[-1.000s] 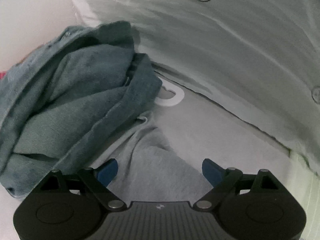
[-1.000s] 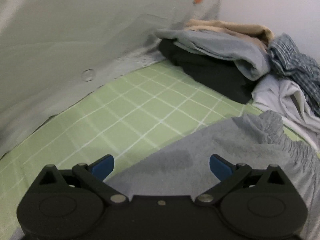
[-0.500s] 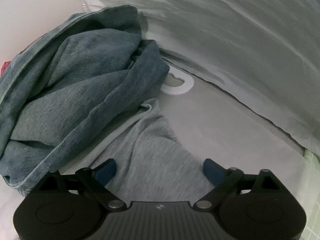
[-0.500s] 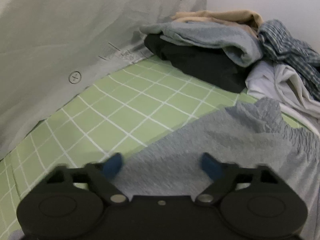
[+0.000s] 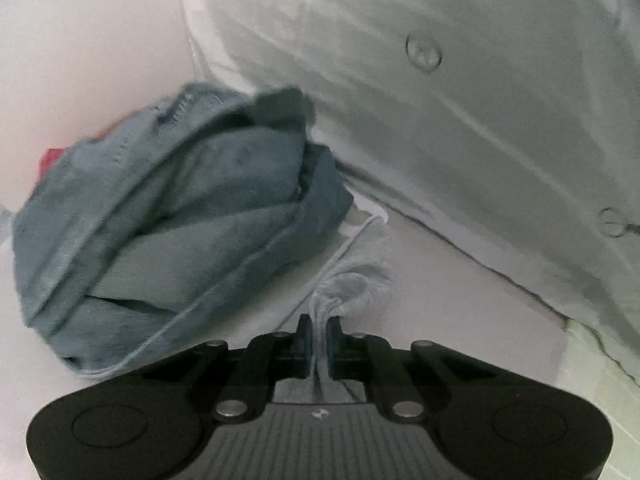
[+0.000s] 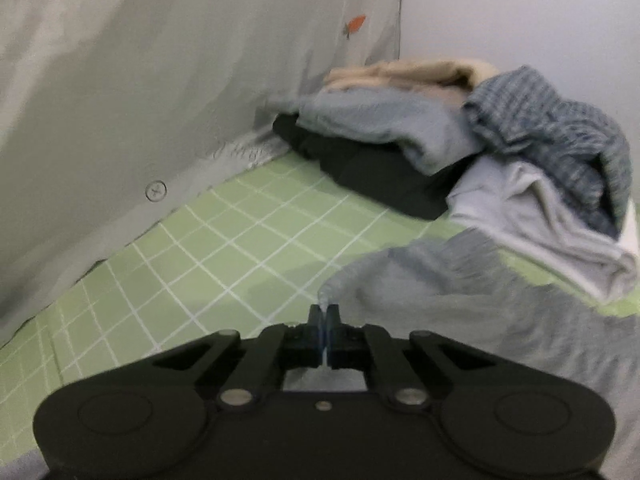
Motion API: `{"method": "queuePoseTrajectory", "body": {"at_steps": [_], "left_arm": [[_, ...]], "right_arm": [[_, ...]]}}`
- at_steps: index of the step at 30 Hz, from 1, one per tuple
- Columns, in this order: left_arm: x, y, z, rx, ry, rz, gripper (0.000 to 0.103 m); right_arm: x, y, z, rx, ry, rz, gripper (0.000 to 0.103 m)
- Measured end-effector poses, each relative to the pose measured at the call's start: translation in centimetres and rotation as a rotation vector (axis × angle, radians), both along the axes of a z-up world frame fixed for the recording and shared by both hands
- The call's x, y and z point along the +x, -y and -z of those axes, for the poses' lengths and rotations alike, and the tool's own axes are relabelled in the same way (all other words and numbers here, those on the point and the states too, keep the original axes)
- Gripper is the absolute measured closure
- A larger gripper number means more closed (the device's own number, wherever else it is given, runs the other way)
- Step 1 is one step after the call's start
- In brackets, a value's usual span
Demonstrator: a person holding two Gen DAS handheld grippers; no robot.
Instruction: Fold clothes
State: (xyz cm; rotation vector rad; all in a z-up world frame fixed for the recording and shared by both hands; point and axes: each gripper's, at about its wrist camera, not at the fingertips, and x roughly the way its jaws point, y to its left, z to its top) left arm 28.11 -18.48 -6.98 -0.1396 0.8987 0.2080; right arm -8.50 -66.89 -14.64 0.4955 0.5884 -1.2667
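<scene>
A grey knit garment (image 5: 352, 284) bunches up between the blue pads of my left gripper (image 5: 319, 334), which is shut on a pinched fold of it. In the right wrist view the same grey garment (image 6: 460, 292) spreads over the green checked sheet (image 6: 224, 252), and my right gripper (image 6: 324, 322) is shut on its edge, with a thin sliver of cloth between the pads. The garment lifts slightly at both pinch points. Most of it lies hidden under the gripper bodies.
A crumpled pile of blue denim (image 5: 172, 232) sits left of my left gripper on a pale sheet (image 5: 460, 304). A grey buttoned cover (image 6: 152, 92) rises behind. At the back right lies a heap of clothes: beige, light blue, black (image 6: 380, 176) and a checked shirt (image 6: 552, 132).
Both grippers went from wide open over the grey garment to shut on folds of it. The cloth is now pulled up and bunched at each pinch.
</scene>
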Motion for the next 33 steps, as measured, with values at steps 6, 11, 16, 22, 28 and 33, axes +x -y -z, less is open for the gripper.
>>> {"method": "queuePoseTrajectory", "body": {"at_steps": [6, 11, 16, 22, 28, 33], "left_arm": [[-5.3, -2.2, -2.3, -0.035, 0.021, -0.019, 0.095], [-10.1, -4.7, -3.1, -0.055, 0.017, -0.044, 0.095], [-15.3, -7.3, -3.0, -0.072, -0.005, -0.08, 0.095], [-18.2, -9.4, -2.8, -0.094, 0.001, -0.118, 0.095], [-20.6, -10.1, -4.9, -0.089, 0.067, -0.112, 0.095], [-23.1, -10.8, -5.4, -0.076, 0.087, -0.105, 0.095]], "right_arm": [[-5.1, -2.8, -2.0, -0.031, 0.014, -0.035, 0.101], [-9.4, -5.0, -2.2, -0.025, 0.011, -0.064, 0.101], [-12.7, -6.5, -1.8, -0.007, 0.022, -0.088, 0.101], [-14.6, -7.2, -2.8, -0.051, 0.025, -0.132, 0.102], [-16.9, -7.8, -4.2, -0.093, 0.037, -0.151, 0.102], [-19.3, -8.5, -4.2, -0.092, 0.03, -0.152, 0.102]]}}
